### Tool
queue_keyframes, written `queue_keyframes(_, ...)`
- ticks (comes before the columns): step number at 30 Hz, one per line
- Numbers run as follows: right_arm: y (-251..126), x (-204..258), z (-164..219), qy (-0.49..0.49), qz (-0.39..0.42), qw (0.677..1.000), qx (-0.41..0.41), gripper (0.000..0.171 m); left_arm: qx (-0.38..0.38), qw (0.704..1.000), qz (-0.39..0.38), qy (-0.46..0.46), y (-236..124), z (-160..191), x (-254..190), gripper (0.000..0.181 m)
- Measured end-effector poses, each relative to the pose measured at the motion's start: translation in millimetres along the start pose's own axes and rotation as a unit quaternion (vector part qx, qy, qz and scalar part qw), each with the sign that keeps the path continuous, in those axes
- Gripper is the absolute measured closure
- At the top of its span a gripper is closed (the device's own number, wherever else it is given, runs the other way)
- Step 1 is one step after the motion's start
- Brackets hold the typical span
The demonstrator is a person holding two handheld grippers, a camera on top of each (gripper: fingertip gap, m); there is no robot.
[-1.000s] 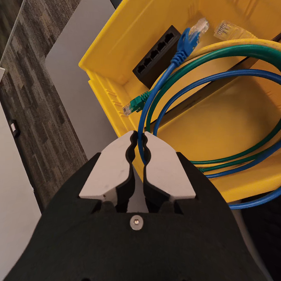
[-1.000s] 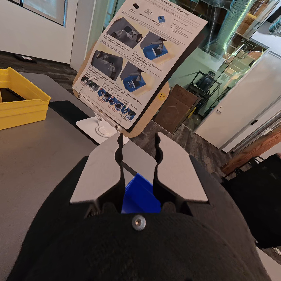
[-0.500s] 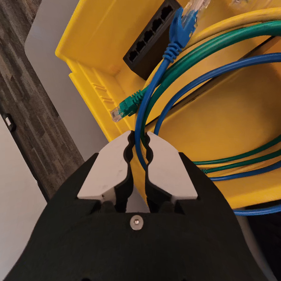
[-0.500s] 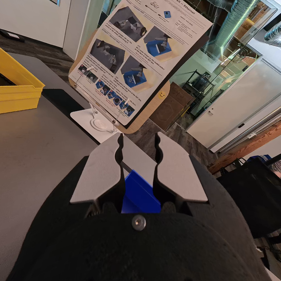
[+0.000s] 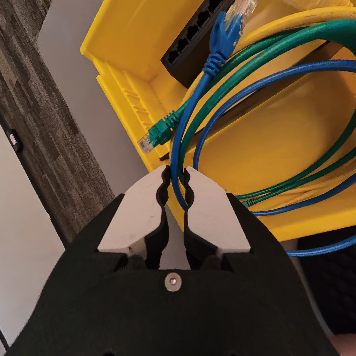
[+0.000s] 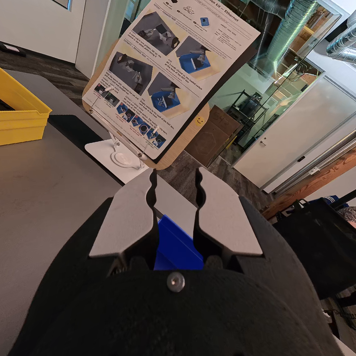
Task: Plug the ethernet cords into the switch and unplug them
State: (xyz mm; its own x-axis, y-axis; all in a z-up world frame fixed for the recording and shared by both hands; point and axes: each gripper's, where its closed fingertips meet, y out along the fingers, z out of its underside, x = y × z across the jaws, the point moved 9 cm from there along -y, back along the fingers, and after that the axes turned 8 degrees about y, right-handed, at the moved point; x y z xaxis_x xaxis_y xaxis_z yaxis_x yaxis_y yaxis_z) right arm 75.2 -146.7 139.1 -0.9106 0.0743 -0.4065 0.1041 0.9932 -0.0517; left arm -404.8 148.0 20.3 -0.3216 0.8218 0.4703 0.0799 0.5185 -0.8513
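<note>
In the left wrist view, my left gripper [image 5: 175, 168] is shut on the blue ethernet cord [image 5: 174, 146], near the front left corner of the yellow bin [image 5: 125, 38]. The cord's blue plug [image 5: 221, 40] hangs in front of the black switch [image 5: 185, 46], whose ports face up in the bin's back compartment. A green cord's plug [image 5: 159, 131] rests over the bin's left wall. A yellow cord [image 5: 289, 21] arcs along the top. My right gripper [image 6: 174, 171] is open and empty above a blue bin [image 6: 177, 248].
A black divider [image 5: 240, 107] splits the yellow bin. In the right wrist view, the yellow bin's corner [image 6: 21, 119] is at the left on the grey table [image 6: 48, 183]. An instruction sheet [image 6: 173, 77] stands on a white stand at the table's far edge. The grippers' ends are close to 60 cm from one another. The black switch [image 5: 185, 46] is about 12 cm from my left fingertips.
The left gripper, still on the blue cord, has moved closer to the bin; the switch and plug slid toward the top edge. The right gripper, still open, has turned right.
</note>
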Motion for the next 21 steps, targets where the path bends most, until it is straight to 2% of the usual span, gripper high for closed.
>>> queue_keyframes(10, 3.2, 1.9, 1.4, -0.005, -0.002, 1.0, 0.006, 0.132, 0.022, 0.999, 0.024, -0.019, 4.5, 5.3, -0.7, 0.169)
queue_keyframes(17, 3.7, 1.6, 4.6, -0.001, -0.004, 1.0, 0.012, 0.132, 0.015, 1.0, 0.004, -0.018, 22.4, 0.6, 5.0, 0.162)
queue_keyframes(21, 5.3, -1.1, 9.7, 0.0, -0.004, 1.0, 0.018, 0.134, 0.014, 1.0, 0.002, 0.004, 24.4, 0.3, -0.3, 0.175)
